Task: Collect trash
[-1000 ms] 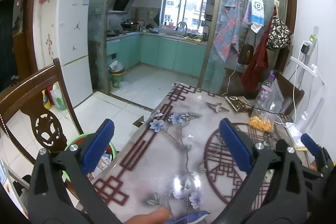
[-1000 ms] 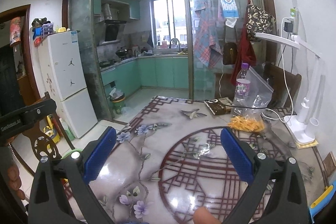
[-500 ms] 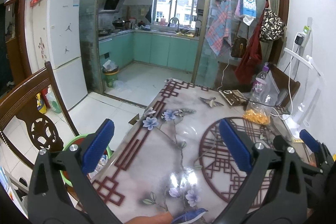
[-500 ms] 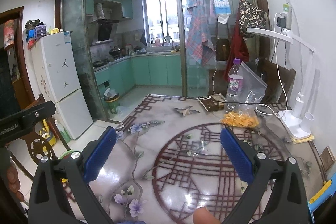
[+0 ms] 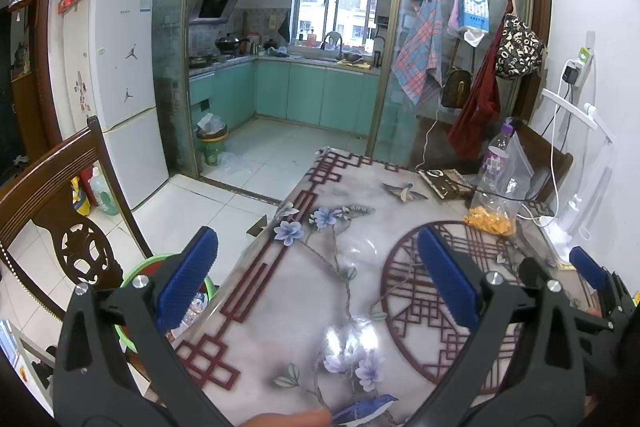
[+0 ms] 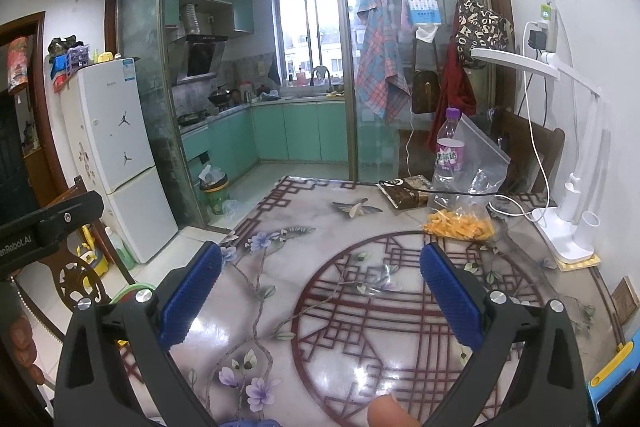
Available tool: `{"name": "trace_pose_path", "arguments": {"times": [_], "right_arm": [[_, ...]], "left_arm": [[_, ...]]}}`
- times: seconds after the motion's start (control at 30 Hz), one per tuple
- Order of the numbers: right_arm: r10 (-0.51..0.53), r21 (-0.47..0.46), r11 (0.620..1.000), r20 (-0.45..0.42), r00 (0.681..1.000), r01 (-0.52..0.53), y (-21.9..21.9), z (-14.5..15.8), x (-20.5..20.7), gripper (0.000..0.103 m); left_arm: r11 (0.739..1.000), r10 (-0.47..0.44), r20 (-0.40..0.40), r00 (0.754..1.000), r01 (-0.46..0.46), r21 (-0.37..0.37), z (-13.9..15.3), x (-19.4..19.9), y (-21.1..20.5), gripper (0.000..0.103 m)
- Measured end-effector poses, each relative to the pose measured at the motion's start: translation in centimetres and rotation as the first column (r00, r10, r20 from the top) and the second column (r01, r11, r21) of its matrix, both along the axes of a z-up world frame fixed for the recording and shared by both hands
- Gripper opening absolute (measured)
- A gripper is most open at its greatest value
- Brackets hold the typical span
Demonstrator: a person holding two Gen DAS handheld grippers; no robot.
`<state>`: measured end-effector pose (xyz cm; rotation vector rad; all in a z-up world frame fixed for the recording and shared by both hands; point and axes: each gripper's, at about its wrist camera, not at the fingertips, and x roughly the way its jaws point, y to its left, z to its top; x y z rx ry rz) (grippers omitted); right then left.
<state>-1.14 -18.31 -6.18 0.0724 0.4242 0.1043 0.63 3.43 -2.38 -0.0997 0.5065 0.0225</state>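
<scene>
While right gripper (image 6: 320,291) gapes, clear wrapper (image 6: 378,285) between fingers

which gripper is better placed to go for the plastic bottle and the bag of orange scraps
Right, probably. The plastic bottle and bag of orange scraps lie just ahead of the open right gripper. From the open left gripper they sit far off to the right.

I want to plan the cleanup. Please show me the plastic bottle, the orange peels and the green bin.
plastic bottle (image 6: 450,155), right wrist view, purple label.
orange peels (image 6: 458,225), right wrist view, pile middle.
green bin (image 5: 138,269), left wrist view, rim.
</scene>
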Motion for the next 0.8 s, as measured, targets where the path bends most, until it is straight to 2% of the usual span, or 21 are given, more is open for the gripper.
{"name": "trace_pose_path", "arguments": {"times": [0.37,0.47,0.53,0.67,0.8], "right_arm": [[-0.019,0.008,1.000,-0.027,0.999,0.020,-0.5,-1.4,0.3,0.096],[-0.030,0.014,0.999,-0.051,0.998,0.031,-0.9,-2.2,0.7,0.096],[-0.040,0.022,0.999,-0.079,0.996,0.042,-1.4,-2.9,1.3,0.096],[-0.098,-0.010,0.995,-0.162,0.982,0.098,-3.4,-6.2,2.4,0.096],[-0.194,-0.083,0.981,-0.307,0.932,0.177,-7.4,-12.0,4.4,0.096]], "left_arm": [[1.000,-0.027,-0.036,0.999,0.027,0.004,-1.4,0.3,-0.1,0.098],[0.999,-0.053,-0.065,0.996,0.053,-0.005,-2.5,1.1,-0.9,0.098],[0.997,-0.079,-0.098,0.992,0.081,0.017,-3.8,2.0,-1.9,0.098],[0.985,-0.144,-0.177,0.974,0.158,0.068,-7.6,3.8,-4.5,0.098],[0.966,-0.216,-0.262,0.941,0.245,0.083,-11.6,5.9,-6.7,0.098]]}}
